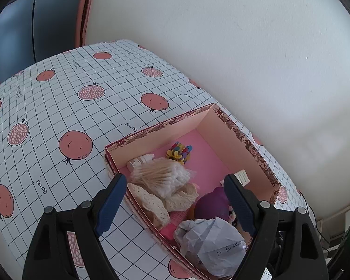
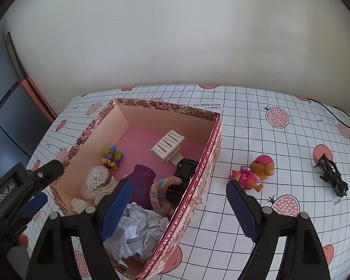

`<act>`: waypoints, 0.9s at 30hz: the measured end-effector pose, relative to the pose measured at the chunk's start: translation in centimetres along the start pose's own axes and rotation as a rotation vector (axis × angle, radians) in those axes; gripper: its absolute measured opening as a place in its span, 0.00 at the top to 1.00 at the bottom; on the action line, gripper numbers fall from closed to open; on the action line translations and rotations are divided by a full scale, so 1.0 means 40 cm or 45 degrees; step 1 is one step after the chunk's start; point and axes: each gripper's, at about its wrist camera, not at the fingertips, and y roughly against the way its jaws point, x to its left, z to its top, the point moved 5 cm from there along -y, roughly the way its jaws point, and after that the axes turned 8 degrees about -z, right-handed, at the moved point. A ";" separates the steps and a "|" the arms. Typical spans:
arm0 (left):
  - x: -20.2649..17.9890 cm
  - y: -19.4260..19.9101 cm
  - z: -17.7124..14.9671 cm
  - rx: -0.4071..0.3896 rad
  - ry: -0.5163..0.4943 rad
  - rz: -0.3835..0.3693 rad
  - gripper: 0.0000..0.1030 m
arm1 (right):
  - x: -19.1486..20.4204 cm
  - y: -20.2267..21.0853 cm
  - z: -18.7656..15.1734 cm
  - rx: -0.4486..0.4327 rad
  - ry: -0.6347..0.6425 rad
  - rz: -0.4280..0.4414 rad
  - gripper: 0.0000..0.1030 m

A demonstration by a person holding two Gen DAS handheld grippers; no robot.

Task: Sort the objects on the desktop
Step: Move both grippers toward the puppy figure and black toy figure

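A floral pink box [image 2: 210,137] stands open on the tablecloth; it also shows in the left wrist view [image 1: 151,131]. Inside lie a crumpled paper ball [image 2: 140,231], a purple bottle [image 2: 141,179], a bag of cotton swabs [image 1: 161,175], a lace cloth [image 1: 151,203], a colourful block toy [image 2: 112,157], a white clip [image 2: 168,145], a black toy car [image 2: 183,178] and a pastel hair tie [image 2: 159,193]. A pink puppy toy [image 2: 254,173] and a black toy [image 2: 331,177] lie on the table right of the box. My left gripper [image 1: 175,186] is open above the box. My right gripper [image 2: 178,197] is open above the box's right wall, empty.
The table carries a white grid cloth [image 1: 58,107] with pomegranate prints, set against a white wall. A dark monitor [image 1: 18,35] stands beyond the table's left end. A black cable [image 2: 333,112] runs along the far right of the table.
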 end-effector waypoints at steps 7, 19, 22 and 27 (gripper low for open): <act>-0.023 0.004 -0.001 0.001 -0.028 -0.003 0.17 | -0.021 0.013 0.003 -0.002 -0.022 0.003 0.17; -0.168 0.009 -0.040 0.032 -0.158 -0.082 0.17 | -0.213 0.073 0.024 -0.051 -0.228 -0.062 0.17; -0.223 0.007 -0.065 0.051 -0.204 -0.112 0.17 | -0.280 0.086 0.024 -0.054 -0.283 -0.090 0.17; -0.320 0.006 -0.112 0.080 -0.302 -0.160 0.17 | -0.395 0.116 0.012 -0.054 -0.379 -0.143 0.17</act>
